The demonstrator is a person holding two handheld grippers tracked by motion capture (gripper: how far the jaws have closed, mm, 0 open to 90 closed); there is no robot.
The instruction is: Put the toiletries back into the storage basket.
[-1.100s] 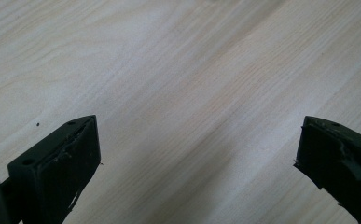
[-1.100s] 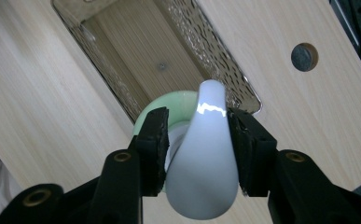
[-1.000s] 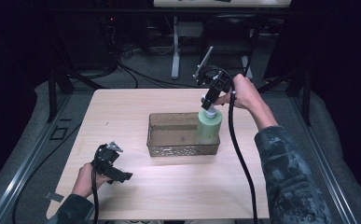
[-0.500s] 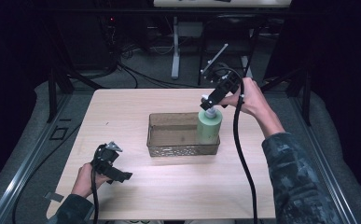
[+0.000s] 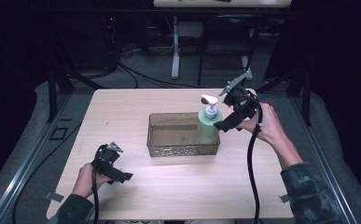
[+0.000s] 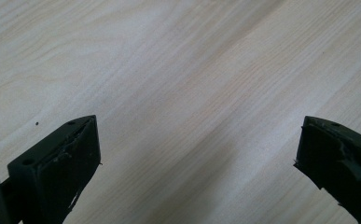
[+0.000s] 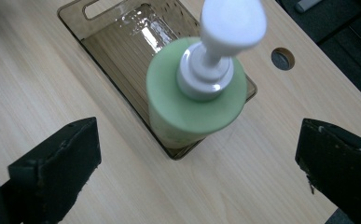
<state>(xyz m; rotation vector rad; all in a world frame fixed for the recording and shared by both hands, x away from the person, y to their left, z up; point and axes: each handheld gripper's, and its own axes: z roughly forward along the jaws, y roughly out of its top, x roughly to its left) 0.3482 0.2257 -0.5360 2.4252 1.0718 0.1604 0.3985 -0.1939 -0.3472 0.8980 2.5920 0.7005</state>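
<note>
We see the bottle (image 5: 209, 126) upright in the tray (image 5: 169, 149); right gripper (image 5: 225, 125) beside it, jaws just opened wide, empty; left gripper (image 5: 122, 176) wide, empty.

The counter (image 5: 169, 186) was pale wood with a smooth, matt top and fine grain lines. The tray (image 7: 122, 51) was see-through brown plastic, shiny where the light hit it. The soap bottle (image 7: 187, 112) was matt green plastic, and its white pump (image 7: 225, 28) was smooth plastic. The pads of the right hand-held gripper (image 7: 201, 154) looked like dull black rubber, rough and scuffed at the edges.
</note>
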